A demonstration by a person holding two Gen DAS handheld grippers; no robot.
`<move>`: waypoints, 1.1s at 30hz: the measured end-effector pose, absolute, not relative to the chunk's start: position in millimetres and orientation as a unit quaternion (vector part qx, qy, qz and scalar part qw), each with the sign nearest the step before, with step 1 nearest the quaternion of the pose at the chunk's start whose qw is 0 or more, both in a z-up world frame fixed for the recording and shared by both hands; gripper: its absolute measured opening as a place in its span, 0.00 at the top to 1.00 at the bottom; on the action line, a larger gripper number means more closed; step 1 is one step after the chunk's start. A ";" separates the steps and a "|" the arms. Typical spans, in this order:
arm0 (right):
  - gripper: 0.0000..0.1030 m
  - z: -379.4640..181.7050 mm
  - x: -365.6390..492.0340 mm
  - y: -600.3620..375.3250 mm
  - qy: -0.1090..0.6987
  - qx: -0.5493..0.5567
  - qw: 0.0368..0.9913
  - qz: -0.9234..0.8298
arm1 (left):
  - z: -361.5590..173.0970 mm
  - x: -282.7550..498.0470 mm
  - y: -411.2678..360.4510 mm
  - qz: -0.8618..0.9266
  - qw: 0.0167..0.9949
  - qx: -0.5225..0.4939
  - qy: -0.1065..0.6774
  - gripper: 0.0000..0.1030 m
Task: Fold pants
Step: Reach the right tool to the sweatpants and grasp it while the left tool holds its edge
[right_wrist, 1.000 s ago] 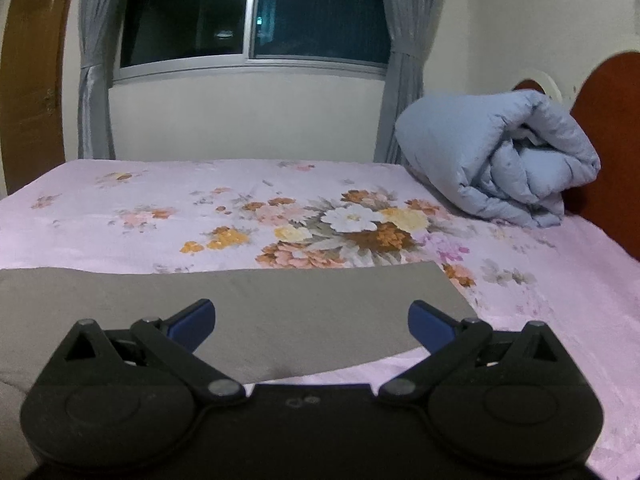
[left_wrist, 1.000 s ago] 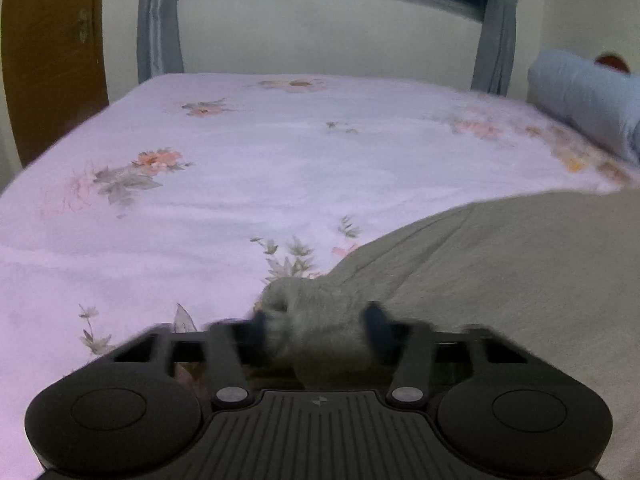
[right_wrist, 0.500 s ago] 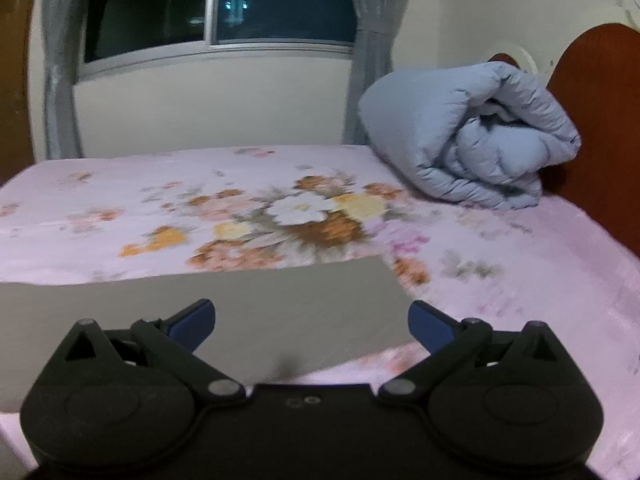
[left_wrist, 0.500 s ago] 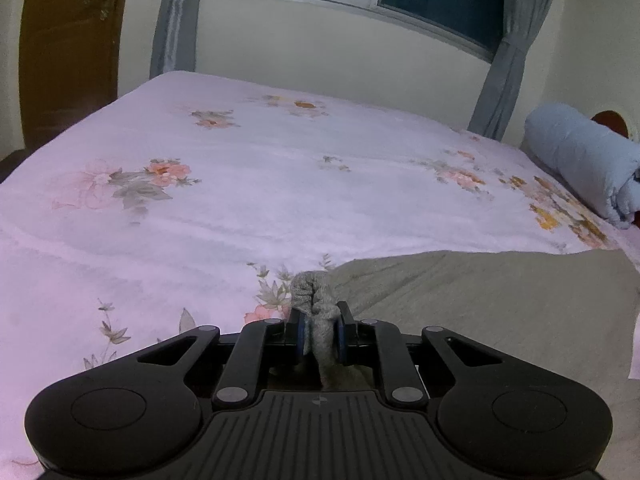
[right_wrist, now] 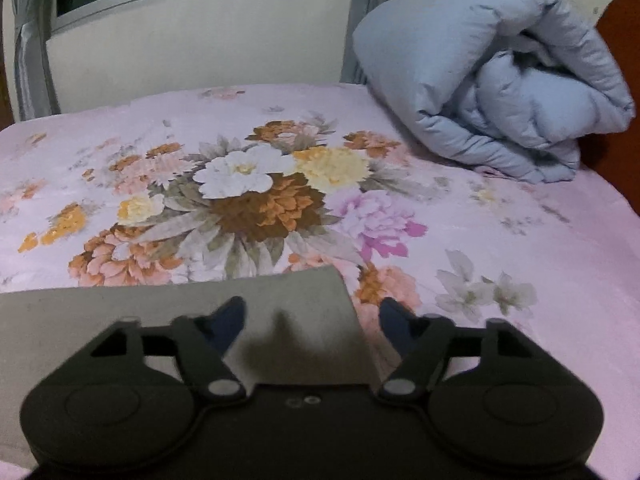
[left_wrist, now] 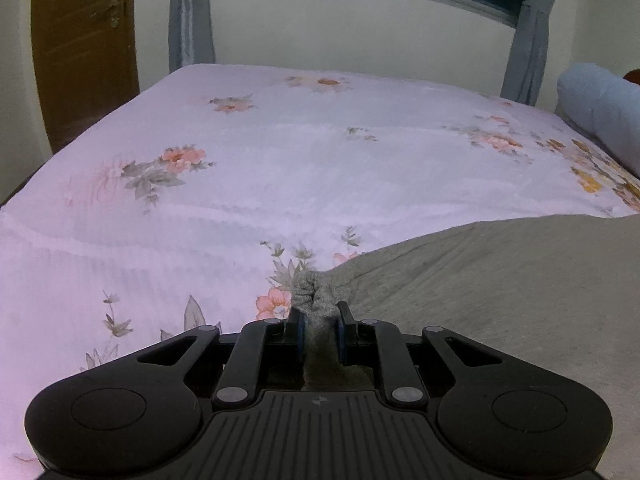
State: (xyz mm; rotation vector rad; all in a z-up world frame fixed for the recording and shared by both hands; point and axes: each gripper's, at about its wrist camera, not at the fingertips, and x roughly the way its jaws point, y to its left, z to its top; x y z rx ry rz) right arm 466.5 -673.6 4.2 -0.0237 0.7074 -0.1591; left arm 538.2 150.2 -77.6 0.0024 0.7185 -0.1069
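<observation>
Grey pants (left_wrist: 500,280) lie spread on the pink floral bed sheet (left_wrist: 280,168). In the left wrist view my left gripper (left_wrist: 319,326) is shut on a bunched corner of the pants, with the fabric stretching away to the right. In the right wrist view my right gripper (right_wrist: 312,316) is open and empty, its blue-padded fingers (right_wrist: 230,314) straddling the far corner of the pants (right_wrist: 160,312), which lies flat on the sheet (right_wrist: 480,232).
A rolled light-blue duvet (right_wrist: 500,80) lies at the right by the brown headboard (right_wrist: 620,32). A window with grey curtains (left_wrist: 528,28) is behind the bed. A wooden door (left_wrist: 84,48) stands at the left.
My left gripper has closed on the bunched corner of the pants and kept hold. My right gripper has moved right and lower, toward the pants' corner, and its fingers stand closer together.
</observation>
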 end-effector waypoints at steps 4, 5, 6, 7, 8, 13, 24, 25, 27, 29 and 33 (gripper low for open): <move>0.32 2.9 461.3 -661.5 0.336 -0.015 0.940 -0.062 | -76.4 532.0 148.6 -0.051 0.942 -0.001 0.332 0.86; 0.32 5.7 455.9 -657.6 0.326 -0.005 0.943 -0.058 | -72.8 527.0 149.6 -0.058 0.947 -0.008 0.317 0.86; 0.30 8.6 453.4 -653.1 0.323 0.002 0.945 -0.049 | -69.5 523.6 151.5 -0.062 0.949 -0.013 0.309 0.86; 0.26 11.1 452.3 -646.8 0.324 0.005 0.945 -0.037 | -65.6 519.8 153.9 -0.065 0.950 -0.017 0.305 0.86; 0.26 13.3 452.0 -634.3 0.329 0.008 0.944 -0.006 | -62.9 517.6 156.5 -0.067 0.951 -0.022 0.302 0.86; 0.34 17.2 481.1 -551.1 0.359 -0.036 0.922 0.138 | -52.2 515.3 164.9 -0.085 0.947 -0.027 0.309 0.86; 0.51 -15.6 522.3 -411.6 0.386 -0.170 0.849 0.318 | -60.1 530.0 174.4 -0.115 0.935 -0.013 0.336 0.86; 0.54 -18.3 522.1 -405.7 0.395 -0.176 0.842 0.323 | -62.9 531.6 174.7 -0.114 0.934 -0.017 0.339 0.86; 0.57 -24.5 527.5 -398.9 0.406 -0.198 0.831 0.324 | -69.2 537.8 177.6 -0.111 0.928 -0.028 0.353 0.85; 0.60 -28.4 532.3 -398.8 0.416 -0.204 0.828 0.315 | -74.4 542.3 177.1 -0.109 0.926 -0.027 0.361 0.85; 0.61 -29.6 533.8 -399.1 0.406 -0.195 0.833 0.321 | -80.1 546.7 178.7 -0.096 0.924 -0.056 0.367 0.85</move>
